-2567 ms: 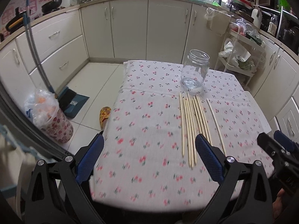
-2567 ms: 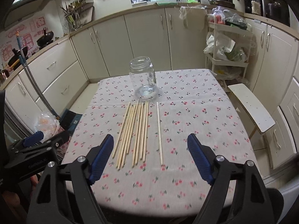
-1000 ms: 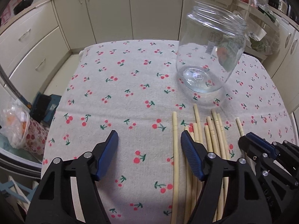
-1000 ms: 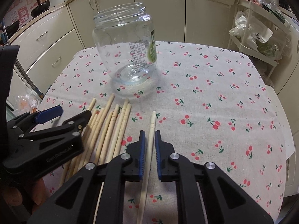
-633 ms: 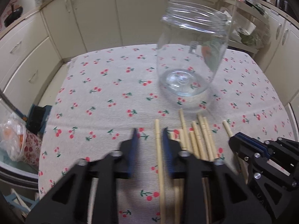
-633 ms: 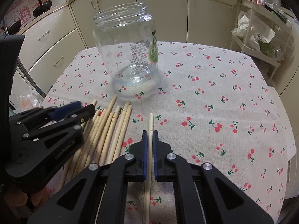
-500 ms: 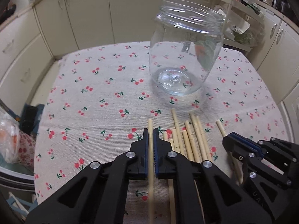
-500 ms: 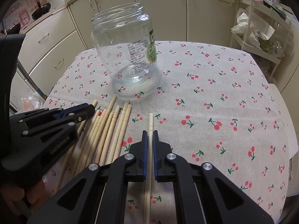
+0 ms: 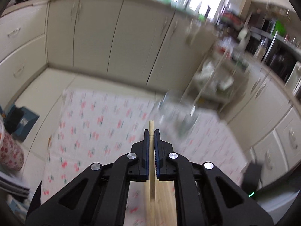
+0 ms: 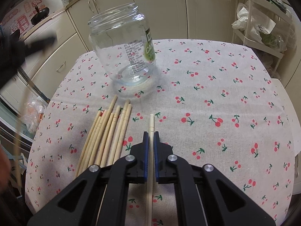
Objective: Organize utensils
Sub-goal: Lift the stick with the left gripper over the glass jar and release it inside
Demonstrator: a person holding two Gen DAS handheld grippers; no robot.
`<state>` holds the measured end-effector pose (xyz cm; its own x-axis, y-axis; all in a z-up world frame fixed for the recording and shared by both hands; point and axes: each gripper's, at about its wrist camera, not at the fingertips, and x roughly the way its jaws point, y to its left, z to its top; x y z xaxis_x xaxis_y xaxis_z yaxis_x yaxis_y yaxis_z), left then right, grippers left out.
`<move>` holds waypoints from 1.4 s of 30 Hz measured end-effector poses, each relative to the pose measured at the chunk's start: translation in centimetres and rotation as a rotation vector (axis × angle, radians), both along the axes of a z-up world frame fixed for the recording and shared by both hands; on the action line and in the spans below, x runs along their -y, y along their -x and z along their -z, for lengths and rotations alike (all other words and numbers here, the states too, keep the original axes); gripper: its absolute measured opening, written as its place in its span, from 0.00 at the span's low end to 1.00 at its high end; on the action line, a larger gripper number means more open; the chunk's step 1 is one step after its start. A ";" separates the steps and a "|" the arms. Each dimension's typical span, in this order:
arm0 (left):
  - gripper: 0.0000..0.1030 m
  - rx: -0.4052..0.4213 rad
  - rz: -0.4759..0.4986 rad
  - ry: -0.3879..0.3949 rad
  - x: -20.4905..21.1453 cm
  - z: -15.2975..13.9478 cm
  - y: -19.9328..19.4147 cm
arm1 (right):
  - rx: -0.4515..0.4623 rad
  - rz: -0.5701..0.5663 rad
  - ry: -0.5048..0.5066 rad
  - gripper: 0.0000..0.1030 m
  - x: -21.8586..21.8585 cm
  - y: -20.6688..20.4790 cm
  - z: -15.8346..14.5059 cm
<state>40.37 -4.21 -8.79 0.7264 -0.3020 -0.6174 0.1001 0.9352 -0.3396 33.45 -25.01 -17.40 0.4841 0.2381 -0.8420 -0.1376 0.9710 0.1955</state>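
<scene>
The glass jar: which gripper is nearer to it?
Right, probably. The right gripper, shut on a chopstick, sits low just short of the glass jar; the left gripper, holding another chopstick, is raised above the table.

The glass jar [image 10: 122,47] stands upright with its mouth open and nothing over it — clear room above. Just in front of the jar, a bundle of loose chopsticks [image 10: 105,137] lies on the cherry-print tablecloth [image 10: 225,94], blocking a low pass there. To the jar's right the cloth is bare — wide free ground. Left of the jar a blurred dark gripper [image 10: 17,50] hangs raised in the air.
</scene>
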 end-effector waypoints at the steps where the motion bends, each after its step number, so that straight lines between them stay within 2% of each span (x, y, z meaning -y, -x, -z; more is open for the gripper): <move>1: 0.05 0.027 -0.006 0.012 0.0 -0.9 -0.1 | 0.000 0.000 -0.001 0.06 0.0 0.0 0.0; 9: 0.05 0.209 -0.065 0.106 1.1 -6.9 -2.9 | 0.006 0.000 0.002 0.06 0.1 0.0 0.1; 14: 0.05 0.283 -0.114 0.133 2.0 -7.9 -4.7 | 0.005 0.006 -0.010 0.06 0.2 0.0 0.1; 19: 0.05 0.404 -0.189 0.106 3.1 -8.9 -6.4 | 0.002 0.010 -0.018 0.06 0.2 0.0 0.1; 30: 0.05 0.501 -0.263 0.046 5.6 -7.6 -9.7 | -0.002 0.008 -0.025 0.06 0.4 -0.1 0.1; 42: 0.05 0.498 -0.232 -0.020 6.3 -3.5 -8.8 | -0.003 0.006 -0.025 0.06 0.3 -0.2 0.1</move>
